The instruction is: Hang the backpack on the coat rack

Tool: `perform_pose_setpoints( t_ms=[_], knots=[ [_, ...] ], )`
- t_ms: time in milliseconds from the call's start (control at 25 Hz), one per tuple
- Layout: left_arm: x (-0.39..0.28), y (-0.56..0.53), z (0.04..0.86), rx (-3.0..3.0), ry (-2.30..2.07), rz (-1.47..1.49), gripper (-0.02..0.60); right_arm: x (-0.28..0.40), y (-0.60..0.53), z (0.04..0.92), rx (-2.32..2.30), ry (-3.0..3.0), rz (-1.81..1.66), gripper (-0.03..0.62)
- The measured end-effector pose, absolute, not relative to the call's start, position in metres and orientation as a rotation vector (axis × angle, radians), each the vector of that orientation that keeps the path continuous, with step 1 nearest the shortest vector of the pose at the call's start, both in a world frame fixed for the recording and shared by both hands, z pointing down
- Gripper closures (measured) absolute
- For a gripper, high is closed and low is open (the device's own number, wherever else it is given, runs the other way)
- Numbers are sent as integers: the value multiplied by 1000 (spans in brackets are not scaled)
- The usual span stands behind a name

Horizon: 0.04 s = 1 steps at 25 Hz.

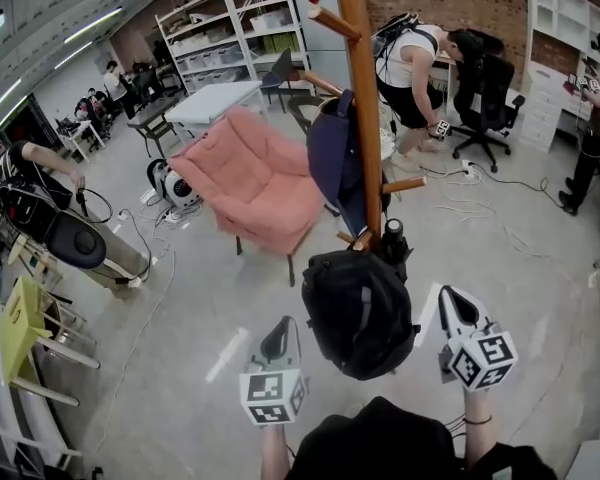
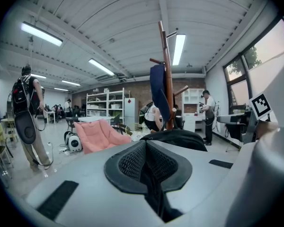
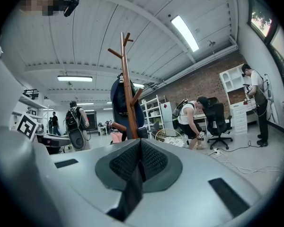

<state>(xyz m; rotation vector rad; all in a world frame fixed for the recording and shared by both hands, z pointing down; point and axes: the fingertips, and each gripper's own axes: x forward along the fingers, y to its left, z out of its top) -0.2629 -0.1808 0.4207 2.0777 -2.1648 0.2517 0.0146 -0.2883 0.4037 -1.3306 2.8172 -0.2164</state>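
Grey floor (image 1: 180,368) carries a pink chair (image 1: 252,180), office chair (image 1: 485,93) and cables (image 1: 480,206).

The light was bright and even. It came from long ceiling tubes (image 2: 41,34) at ten and one o'clock in the left gripper view, and at one o'clock in the right gripper view. A window (image 2: 258,63) at three o'clock in the left gripper view glowed pale with daylight. The pale floor (image 1: 180,368) carried only faint, soft shadows. The black backpack (image 1: 358,311) read as a dark mass with little detail. Fisheye bending curved the shelving (image 1: 235,28) and ceiling lines toward the edges. Black vignettes ringed both gripper views, and their nearest foreground was soft.
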Motion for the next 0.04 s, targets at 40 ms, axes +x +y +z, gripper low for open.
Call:
perform_pose_setpoints(
  t_ms=[40],
  knots=[
    [-263, -181, 421, 2077, -2166, 250, 561, 14, -289, 404, -1329, 2817, -217, 582]
  ],
)
